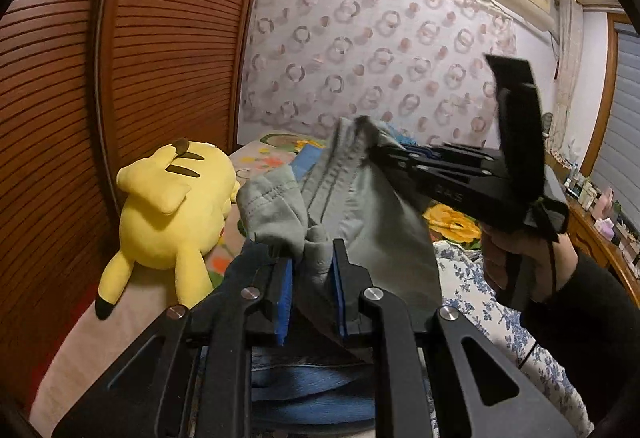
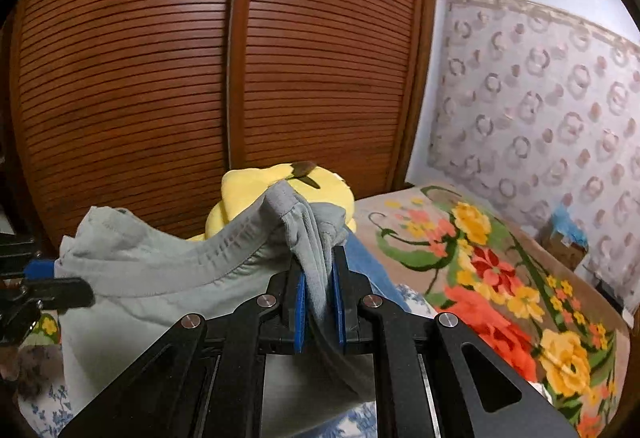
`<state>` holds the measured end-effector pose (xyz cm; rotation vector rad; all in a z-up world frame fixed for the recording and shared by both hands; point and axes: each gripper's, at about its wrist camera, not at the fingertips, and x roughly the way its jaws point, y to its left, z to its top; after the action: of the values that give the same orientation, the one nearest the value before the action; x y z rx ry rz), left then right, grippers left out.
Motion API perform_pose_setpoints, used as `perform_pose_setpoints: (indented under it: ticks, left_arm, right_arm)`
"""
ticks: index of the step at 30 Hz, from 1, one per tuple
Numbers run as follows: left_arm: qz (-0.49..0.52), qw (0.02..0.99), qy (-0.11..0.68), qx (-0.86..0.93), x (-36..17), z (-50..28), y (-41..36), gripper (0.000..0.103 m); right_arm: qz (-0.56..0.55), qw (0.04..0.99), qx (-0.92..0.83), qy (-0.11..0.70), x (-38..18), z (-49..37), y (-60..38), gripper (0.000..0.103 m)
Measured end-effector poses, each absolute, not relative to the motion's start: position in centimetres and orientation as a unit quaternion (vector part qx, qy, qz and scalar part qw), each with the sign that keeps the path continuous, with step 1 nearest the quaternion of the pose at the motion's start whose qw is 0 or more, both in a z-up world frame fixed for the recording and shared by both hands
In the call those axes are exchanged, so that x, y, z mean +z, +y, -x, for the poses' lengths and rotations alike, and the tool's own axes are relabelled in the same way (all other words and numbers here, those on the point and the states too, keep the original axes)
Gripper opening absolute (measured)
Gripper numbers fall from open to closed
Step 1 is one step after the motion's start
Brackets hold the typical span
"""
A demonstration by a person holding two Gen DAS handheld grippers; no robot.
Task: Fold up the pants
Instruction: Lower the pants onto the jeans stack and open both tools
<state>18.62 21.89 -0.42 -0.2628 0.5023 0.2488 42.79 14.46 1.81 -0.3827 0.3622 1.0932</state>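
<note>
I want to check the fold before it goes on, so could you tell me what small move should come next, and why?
Probably draw the two grippers apart to pull the cloth taut. The left gripper and the right gripper each pinch a bunched corner of the grey pants, held above the bed, and the hem between them sags in a curve.

Pants soft matt grey cloth; wardrobe glossy slatted wood.

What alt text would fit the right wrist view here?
The right gripper is shut on a bunched edge of the grey pants, which stretch left to the left gripper. Behind them lie a yellow plush toy, a floral blanket and a slatted wooden wardrobe.
</note>
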Motion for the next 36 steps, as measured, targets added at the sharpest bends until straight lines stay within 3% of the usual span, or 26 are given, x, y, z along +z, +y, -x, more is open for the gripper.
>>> perform_pose_setpoints:
  ticks: [9, 16, 19, 27, 36]
  left_arm:
    - [0.14, 0.943, 0.266, 0.142, -1.8, -18.4, 22.8, 0.023]
    - [0.133, 0.948, 0.252, 0.142, -0.7, -17.6, 22.2, 0.039]
    - [0.127, 0.954, 0.236, 0.136, 0.2, -17.5, 21.7, 0.048]
    - [0.093, 0.946, 0.282, 0.127, -1.1, -19.9, 20.7, 0.049]
    - [0.084, 0.934, 0.319, 0.135, -3.5, -21.0, 21.4, 0.049]
  right_arm:
    - [0.18, 0.805, 0.525, 0.209, 0.2, -45.1, 16.0, 0.012]
    - [0.173, 0.805, 0.528, 0.207, 2.0, -45.0, 15.5, 0.035]
    - [0.16, 0.814, 0.521, 0.2, 3.2, -44.8, 14.0, 0.037]
    - [0.144, 0.78, 0.564, 0.229, 2.6, -44.4, 11.5, 0.037]
    - [0.135, 0.786, 0.531, 0.287, -0.1, -50.3, 13.0, 0.037]
